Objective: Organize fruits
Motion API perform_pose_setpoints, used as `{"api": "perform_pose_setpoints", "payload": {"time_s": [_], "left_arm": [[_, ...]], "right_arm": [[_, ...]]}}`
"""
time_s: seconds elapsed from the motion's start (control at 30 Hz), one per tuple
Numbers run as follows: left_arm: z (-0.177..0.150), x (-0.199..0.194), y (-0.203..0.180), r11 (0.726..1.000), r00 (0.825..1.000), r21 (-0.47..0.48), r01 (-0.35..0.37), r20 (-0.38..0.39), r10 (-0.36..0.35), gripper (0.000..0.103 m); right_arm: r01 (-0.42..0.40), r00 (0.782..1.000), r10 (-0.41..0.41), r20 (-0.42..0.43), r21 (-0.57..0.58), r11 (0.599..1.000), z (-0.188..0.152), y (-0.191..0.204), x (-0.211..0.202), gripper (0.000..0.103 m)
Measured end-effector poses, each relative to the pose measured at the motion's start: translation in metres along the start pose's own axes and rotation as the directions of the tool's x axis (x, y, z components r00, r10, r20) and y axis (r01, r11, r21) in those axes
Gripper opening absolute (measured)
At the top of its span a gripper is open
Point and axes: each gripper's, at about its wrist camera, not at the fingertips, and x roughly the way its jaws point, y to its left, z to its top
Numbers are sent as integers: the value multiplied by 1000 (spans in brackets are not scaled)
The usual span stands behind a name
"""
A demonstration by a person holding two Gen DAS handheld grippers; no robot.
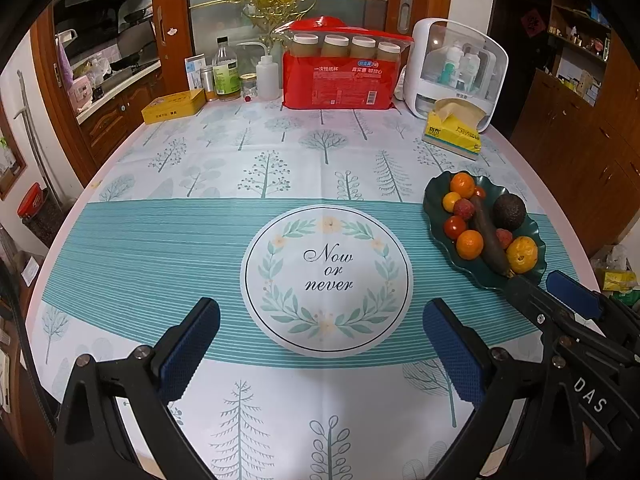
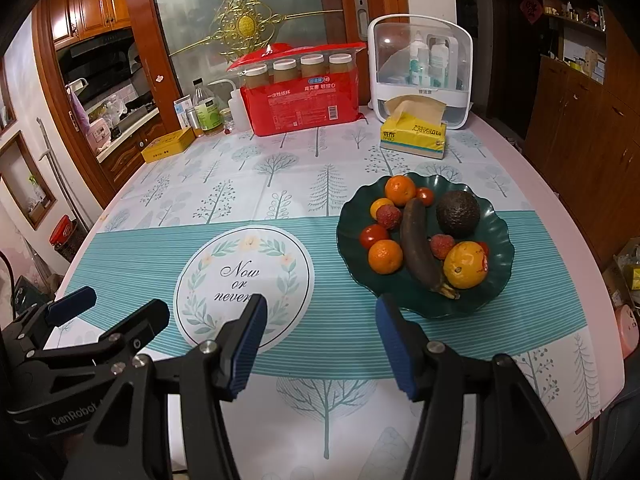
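A dark green scalloped plate (image 2: 500, 248) sits on the right of the table and holds several fruits: a dark overripe banana (image 2: 418, 246), an avocado (image 2: 458, 213), oranges (image 2: 385, 256), a yellow citrus (image 2: 466, 265), tomatoes and lychees. The plate also shows in the left wrist view (image 1: 436, 216). My left gripper (image 1: 320, 344) is open and empty above the "Now or never" print (image 1: 327, 270). My right gripper (image 2: 320, 344) is open and empty, just in front of the plate's near edge. The right gripper also shows in the left wrist view (image 1: 560, 300).
At the table's far edge stand a red pack of paper cups (image 2: 308, 100), a white storage box (image 2: 420, 72), a yellow tissue pack (image 2: 414, 134), bottles (image 2: 206, 110) and a yellow tin (image 2: 168, 144). Wooden cabinets stand to the right.
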Motion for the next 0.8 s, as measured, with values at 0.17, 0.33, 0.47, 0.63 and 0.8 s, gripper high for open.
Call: {"api": "perform_pose_setpoints", "payload": {"time_s": [0.17, 0.33, 0.47, 0.63, 0.8], "left_arm": [[0, 5, -1, 1000, 1000, -3, 4, -6, -4, 101], [-3, 6, 0, 1000, 1000, 0, 11, -9, -11, 101], [-4, 7, 0, 1000, 1000, -2, 11, -11, -11, 101], [-3, 7, 1, 1000, 1000, -1, 12, -11, -12, 101], [-5, 8, 1, 1000, 1000, -5, 12, -12, -12, 101]], "right_arm": [[1, 1000, -1, -4, 1, 1000, 2, 0, 2, 57], [7, 1000, -7, -8, 4, 1000, 0, 0, 7, 57], [10, 1000, -10, -13, 6, 1000, 0, 0, 10, 57], [10, 1000, -10, -12, 5, 1000, 0, 0, 9, 57], [10, 1000, -10, -12, 5, 1000, -1, 1, 10, 57]]}}
